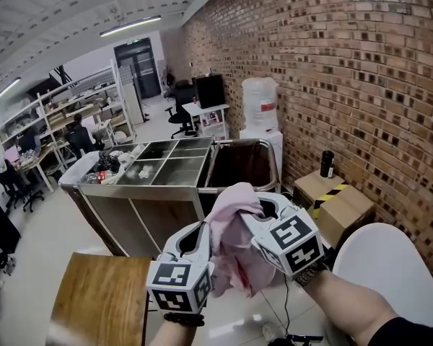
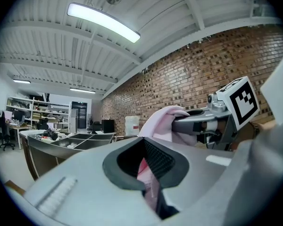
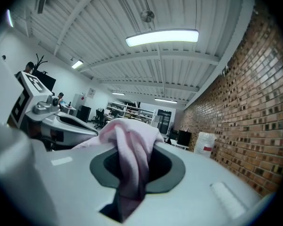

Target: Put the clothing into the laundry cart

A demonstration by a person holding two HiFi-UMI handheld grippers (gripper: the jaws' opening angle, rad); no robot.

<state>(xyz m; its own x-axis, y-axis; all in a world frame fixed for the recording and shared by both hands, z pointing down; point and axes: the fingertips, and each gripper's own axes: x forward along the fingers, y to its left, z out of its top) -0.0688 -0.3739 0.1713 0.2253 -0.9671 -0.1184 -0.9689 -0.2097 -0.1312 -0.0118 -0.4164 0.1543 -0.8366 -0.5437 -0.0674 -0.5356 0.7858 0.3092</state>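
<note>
A pink garment (image 1: 231, 245) hangs bunched between my two grippers, held up in the air. My left gripper (image 1: 202, 238) is shut on its left side; the cloth (image 2: 149, 180) runs down between the jaws. The right gripper (image 1: 264, 210) is shut on the upper right fold, and pink cloth (image 3: 130, 150) fills the gap in its view. The laundry cart (image 1: 239, 169), a dark bin in a metal frame, stands beyond and below the garment against the brick wall. From the left gripper view I see the right gripper (image 2: 211, 121) beside the pink fold (image 2: 164, 120).
A steel trolley (image 1: 159, 167) with open compartments stands left of the cart. A wooden tabletop (image 1: 97, 294) lies at lower left, a white rounded seat (image 1: 390, 258) at lower right. A cardboard box (image 1: 337, 202) with a black bottle (image 1: 327, 163) sits by the wall. A water dispenser (image 1: 260, 107) stands behind.
</note>
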